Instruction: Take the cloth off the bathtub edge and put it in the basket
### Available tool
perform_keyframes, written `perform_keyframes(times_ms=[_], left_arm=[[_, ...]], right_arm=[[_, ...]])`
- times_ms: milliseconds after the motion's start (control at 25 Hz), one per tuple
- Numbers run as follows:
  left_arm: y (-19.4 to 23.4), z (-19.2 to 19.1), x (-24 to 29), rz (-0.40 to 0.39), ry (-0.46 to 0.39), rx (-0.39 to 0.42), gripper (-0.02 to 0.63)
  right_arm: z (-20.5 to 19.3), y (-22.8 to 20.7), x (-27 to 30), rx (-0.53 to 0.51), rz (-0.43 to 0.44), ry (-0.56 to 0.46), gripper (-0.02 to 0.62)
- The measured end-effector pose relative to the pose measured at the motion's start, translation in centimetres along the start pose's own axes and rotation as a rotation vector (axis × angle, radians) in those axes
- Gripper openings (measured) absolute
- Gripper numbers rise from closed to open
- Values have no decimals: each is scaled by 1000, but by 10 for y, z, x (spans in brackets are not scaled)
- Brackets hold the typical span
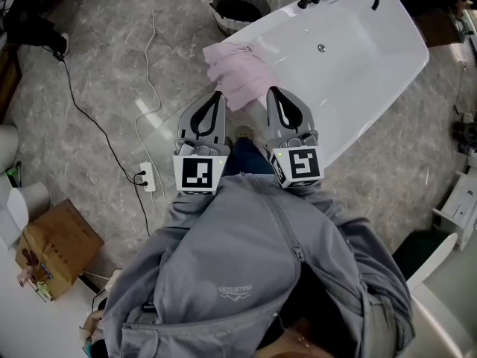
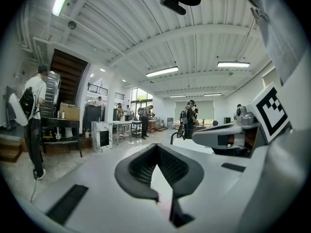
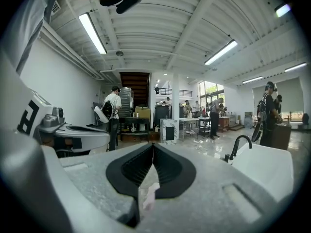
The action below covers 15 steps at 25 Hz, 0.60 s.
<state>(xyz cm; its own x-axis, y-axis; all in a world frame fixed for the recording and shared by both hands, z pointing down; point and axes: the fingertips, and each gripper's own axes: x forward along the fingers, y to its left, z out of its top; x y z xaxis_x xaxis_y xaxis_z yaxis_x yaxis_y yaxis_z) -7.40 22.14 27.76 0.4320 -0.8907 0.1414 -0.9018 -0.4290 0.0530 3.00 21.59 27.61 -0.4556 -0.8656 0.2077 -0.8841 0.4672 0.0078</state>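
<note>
Pink cloth [image 1: 237, 77] draped over tub [image 1: 350, 73] rim, basket [image 1: 221, 17] on floor beyond tub's far corner, left tool [image 1: 218, 94] and right tool [image 1: 273, 92] both closed, empty, tips flanking cloth's near edge

Crumpled pink cloth [image 1: 237, 74] drapes over the white bathtub [image 1: 358, 80] edge, near the round basket [image 1: 238, 6].

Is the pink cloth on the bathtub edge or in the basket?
On the edge: the cloth hangs crumpled over the bathtub rim, outside the basket.
</note>
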Motion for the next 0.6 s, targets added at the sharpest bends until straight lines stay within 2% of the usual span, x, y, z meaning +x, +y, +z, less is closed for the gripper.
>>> perform_keyframes(times_ms=[280, 400, 600], left_arm=[[-4, -2, 34, -23, 1, 6, 6], [-5, -9, 49, -35, 9, 51, 6], [2, -40, 78, -26, 80, 33, 6]], right_arm=[[-16, -21, 18, 10, 13, 15, 5], [-25, -29, 31, -10, 44, 20, 5], [-52, -43, 56, -59, 109, 63, 5]])
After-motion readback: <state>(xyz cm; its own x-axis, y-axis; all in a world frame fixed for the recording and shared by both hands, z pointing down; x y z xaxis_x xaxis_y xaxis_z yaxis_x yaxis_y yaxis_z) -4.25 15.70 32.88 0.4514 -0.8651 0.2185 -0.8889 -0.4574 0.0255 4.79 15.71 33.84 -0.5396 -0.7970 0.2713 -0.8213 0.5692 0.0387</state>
